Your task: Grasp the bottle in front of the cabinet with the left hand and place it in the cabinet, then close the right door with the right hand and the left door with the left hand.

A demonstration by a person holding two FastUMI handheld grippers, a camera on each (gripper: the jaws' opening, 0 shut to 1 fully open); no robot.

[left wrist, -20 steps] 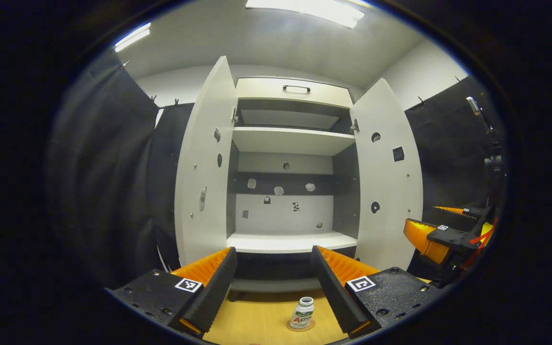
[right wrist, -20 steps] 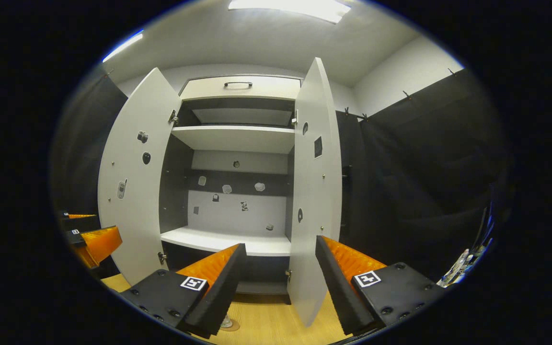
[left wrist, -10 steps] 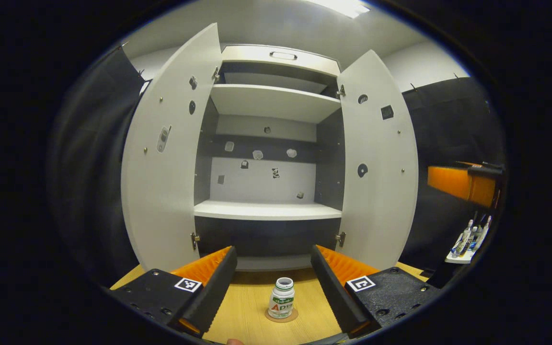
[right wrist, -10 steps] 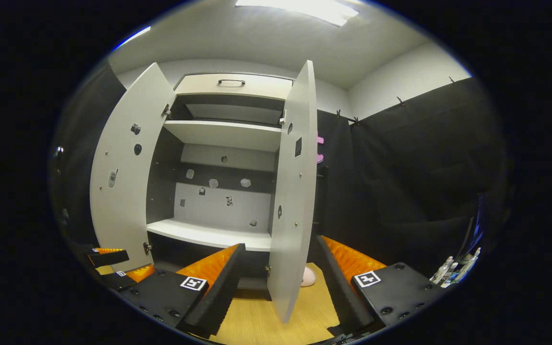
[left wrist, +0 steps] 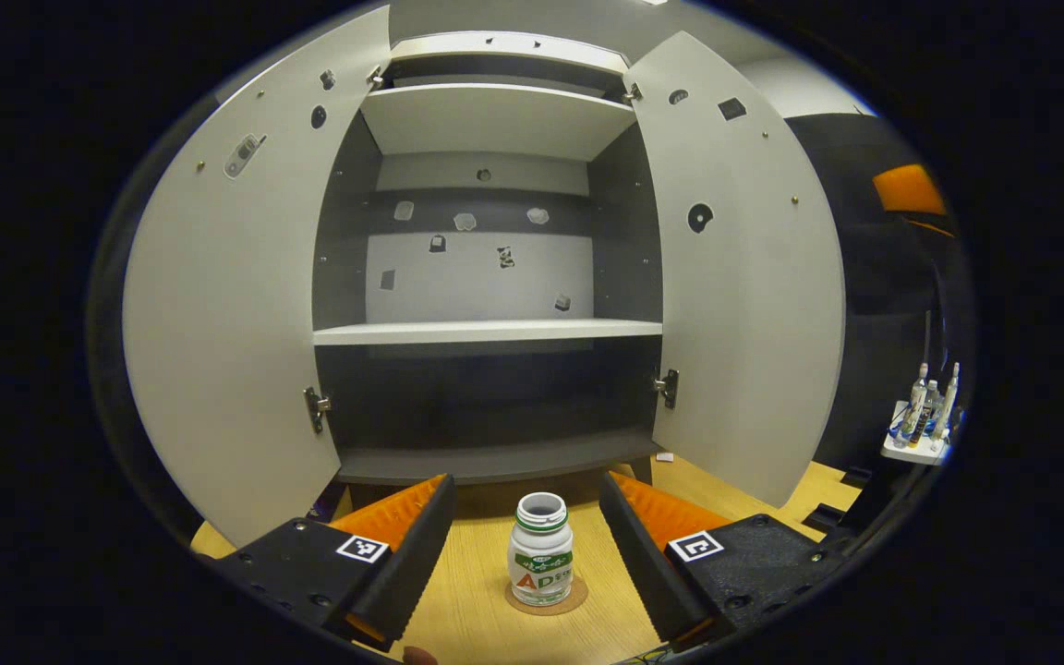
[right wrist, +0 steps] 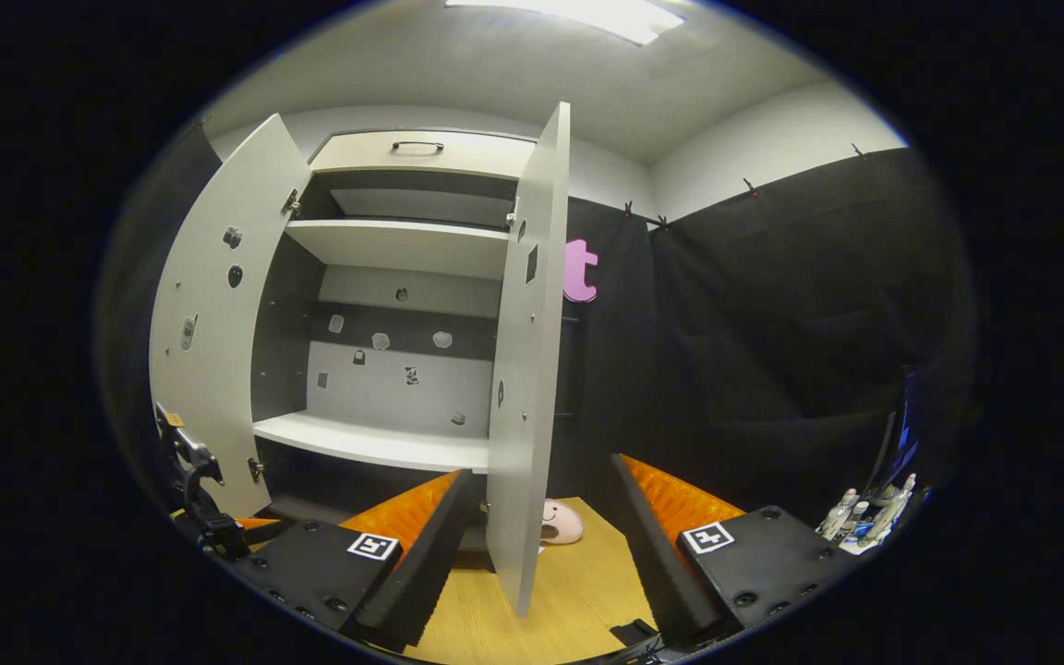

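Standing upright, small white bottle (left wrist: 541, 550), green band, capless

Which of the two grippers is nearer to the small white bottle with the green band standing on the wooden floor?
Left. The left gripper has the small white bottle standing between its open fingers, not yet gripped. The right gripper is off to the side, open, facing the edge of the cabinet's white right door.

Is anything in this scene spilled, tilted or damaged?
Nothing stands out. The bottle stands upright on a round coaster before the cabinet, between the fingers of the open left gripper; both doors hang open.
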